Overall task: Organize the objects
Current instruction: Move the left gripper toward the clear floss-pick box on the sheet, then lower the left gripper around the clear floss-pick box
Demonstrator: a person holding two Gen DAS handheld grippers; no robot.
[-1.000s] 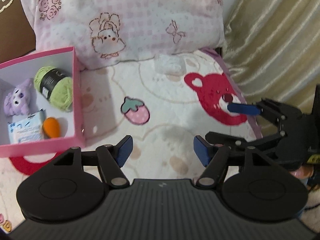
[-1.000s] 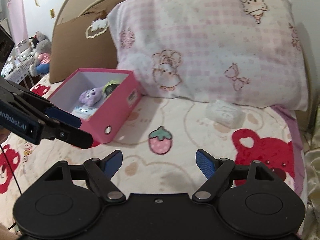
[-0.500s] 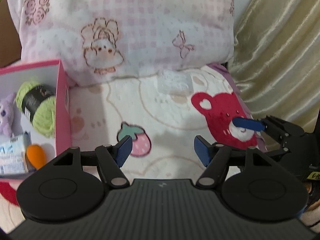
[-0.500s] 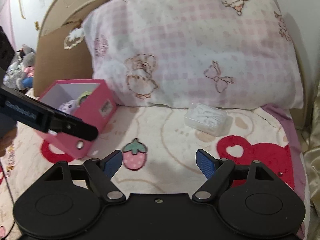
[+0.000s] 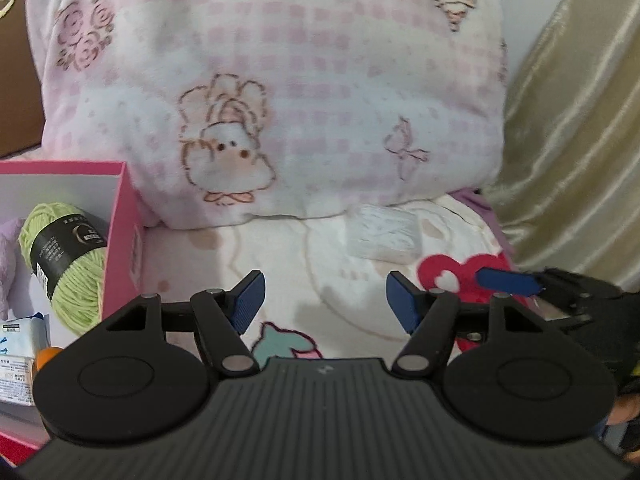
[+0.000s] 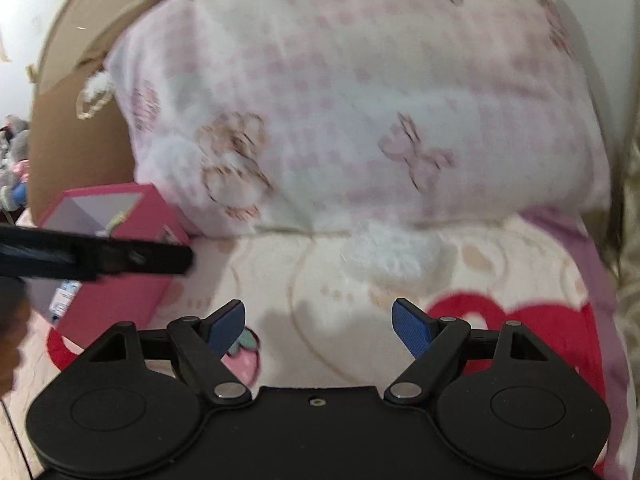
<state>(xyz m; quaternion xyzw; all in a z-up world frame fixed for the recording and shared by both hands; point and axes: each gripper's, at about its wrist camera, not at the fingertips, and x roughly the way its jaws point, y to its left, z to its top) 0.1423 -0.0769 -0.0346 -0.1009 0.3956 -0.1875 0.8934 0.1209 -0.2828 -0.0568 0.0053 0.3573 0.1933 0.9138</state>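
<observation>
Both grippers are open and hold nothing. Between the jaws of the left gripper (image 5: 324, 300) there is only blanket (image 5: 280, 264). The right gripper (image 6: 318, 322) is the same.

A bit past the jaws, in the gap ahead of both, sits the small clear packet (image 5: 382, 236). It lies on the blanket, right at the foot of the pillow (image 5: 280, 92). It looks bigger and nearer than a second ago, so both hands have moved in on it.

Left of the left jaws is the pink box (image 5: 120, 240), with the green yarn (image 5: 66, 264) inside. The packet probably goes there next.
</observation>
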